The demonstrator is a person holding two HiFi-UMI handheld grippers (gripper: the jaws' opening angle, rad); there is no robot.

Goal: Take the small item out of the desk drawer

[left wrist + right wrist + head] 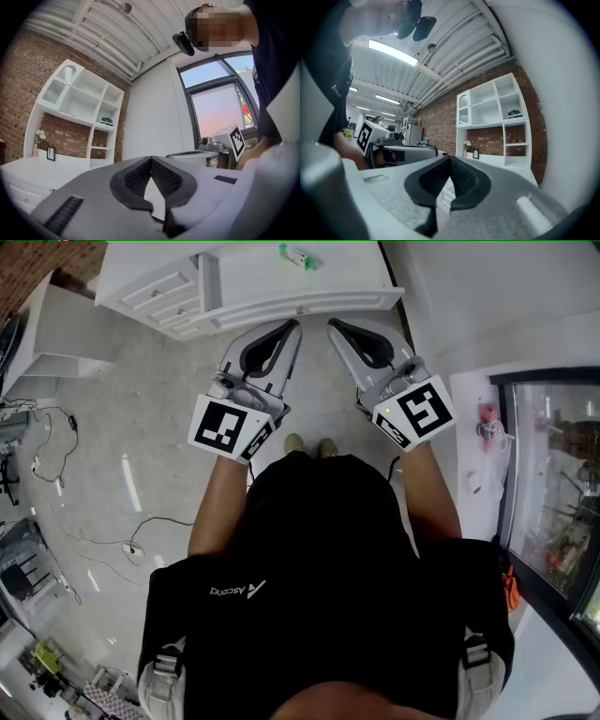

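**Obs 1:** As both tools pointed at the desk (246, 279), how did the jaws stand?

**Obs 2:** Left gripper (292, 326) (151, 158): jaws pressed together, ribbed pads meeting at the tip, nothing between them. Right gripper (334, 325) (450, 157): the same, closed tip to tip and empty. Tips of the two grippers sat near each other but apart.

**Obs 1:** And the drawer?

**Obs 2:** Long drawer front (323, 302) with a small knob ran along the desk edge just ahead of both tips; no jaw touched it. It looked closed, so its contents were hidden. Drawer stack (161, 294) lay ahead and left of the left jaws, also closed.

**Obs 1:** Any small item seen?

**Obs 2:** One small green-and-white object (297, 256) lay on the desk top, beyond the tips, past the drawer front. Couldn't tell whether it was the task's item.

**Obs 1:** Ground below?

**Obs 2:** Pale floor (141, 437) under the jaws; shoe tips (307, 446) of the person behind them.
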